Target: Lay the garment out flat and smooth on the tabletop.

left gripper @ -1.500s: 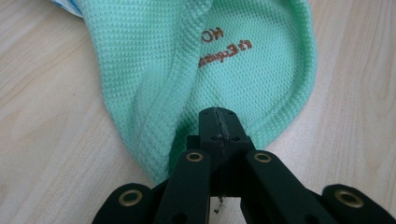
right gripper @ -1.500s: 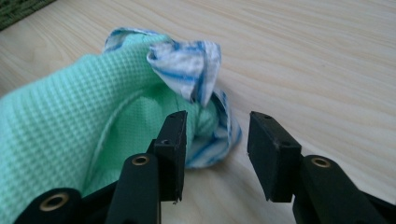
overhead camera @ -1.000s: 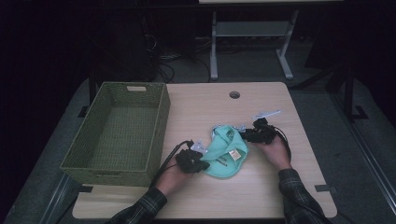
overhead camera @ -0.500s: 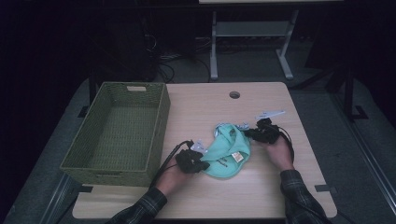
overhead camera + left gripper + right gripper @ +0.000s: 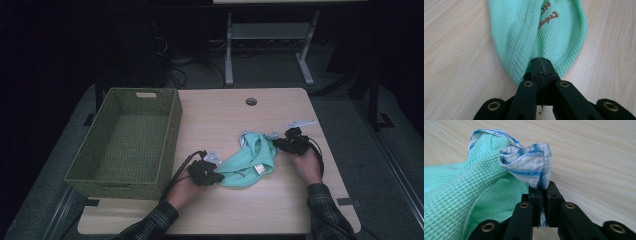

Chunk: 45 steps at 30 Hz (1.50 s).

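Note:
A mint-green waffle-knit garment point(image 5: 247, 162) with a blue-striped white trim point(image 5: 529, 165) lies on the wooden table point(image 5: 225, 115), stretched between both hands. My left gripper point(image 5: 216, 176) is at its near left end, shut on a folded green edge point(image 5: 519, 60). My right gripper point(image 5: 276, 143) holds the far right end. Its jaws have just been opening a little, with the striped trim still pinched between the pads point(image 5: 541, 190). Brown lettering shows on the cloth point(image 5: 547, 18) in the left gripper view.
A green woven basket point(image 5: 170, 130) stands at the table's left, close beside my left hand. A round cable hole point(image 5: 251, 101) sits near the table's far edge. Bare wood lies behind and in front of the garment.
My right gripper has drawn to the right with the trim, pulling the garment out longer across the table. The left gripper has stayed where it was.

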### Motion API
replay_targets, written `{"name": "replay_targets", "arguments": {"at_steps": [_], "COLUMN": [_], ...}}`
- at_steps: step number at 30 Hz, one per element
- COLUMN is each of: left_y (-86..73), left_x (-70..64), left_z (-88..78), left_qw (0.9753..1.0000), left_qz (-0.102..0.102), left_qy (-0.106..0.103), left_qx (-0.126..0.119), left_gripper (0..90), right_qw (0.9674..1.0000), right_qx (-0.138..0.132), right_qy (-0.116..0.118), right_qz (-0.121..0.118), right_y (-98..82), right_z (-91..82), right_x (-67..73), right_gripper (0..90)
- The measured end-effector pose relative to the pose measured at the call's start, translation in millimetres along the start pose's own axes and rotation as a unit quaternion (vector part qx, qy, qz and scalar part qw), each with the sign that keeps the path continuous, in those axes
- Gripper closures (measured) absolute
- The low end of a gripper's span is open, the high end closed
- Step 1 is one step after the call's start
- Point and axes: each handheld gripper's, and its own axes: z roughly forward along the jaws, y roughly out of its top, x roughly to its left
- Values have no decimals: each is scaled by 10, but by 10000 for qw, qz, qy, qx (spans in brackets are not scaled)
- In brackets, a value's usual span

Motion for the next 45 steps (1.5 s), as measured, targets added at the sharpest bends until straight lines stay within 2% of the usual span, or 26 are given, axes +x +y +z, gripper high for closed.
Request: {"name": "replay_targets", "arguments": {"at_steps": [3, 6, 11, 15, 17, 24, 28, 30, 36, 45], "left_y": [1, 2, 8, 13, 13, 15, 15, 17, 19, 23], "left_x": [2, 2, 1, 2, -6, -6, 2, 2, -11, -18], "left_z": [-1, -3, -8, -7, -2, -3, -5, -4, 3, 3], "left_qw": [10000, 10000, 9999, 9999, 10000, 9999, 9999, 9999, 10000, 9999], "left_qz": [10, 32, 85, 115, 48, 41, 66, 78, -4, 13], "left_qy": [-1, 15, 41, 65, 58, 70, 71, 75, 76, 84], "left_qx": [8, 31, 88, 87, 58, 68, 98, 100, 49, 79], "left_gripper": [898, 898, 898, 898, 898, 898, 898, 898, 898, 898], "right_qw": [9999, 9996, 9994, 9990, 9989, 9981, 9978, 9974, 9968, 9947], "right_qx": [-143, -242, -348, -434, -443, -353, -192, -124, 132, 470], "right_qy": [20, -18, 26, 110, 175, 372, 516, 543, 641, 647], "right_qz": [50, 107, 85, 10, -49, -340, -367, -451, -459, -643], "right_y": [17, 55, 149, 291, 370, 578, 627, 632, 610, 581], "right_z": [-87, -218, -394, -485, -495, -373, -246, -158, 87, 297], "right_x": [-21, -34, -24, 24, 72, 279, 387, 426, 506, 633], "right_gripper": [729, 698, 698, 703, 704, 706, 709, 709, 709, 704]}}
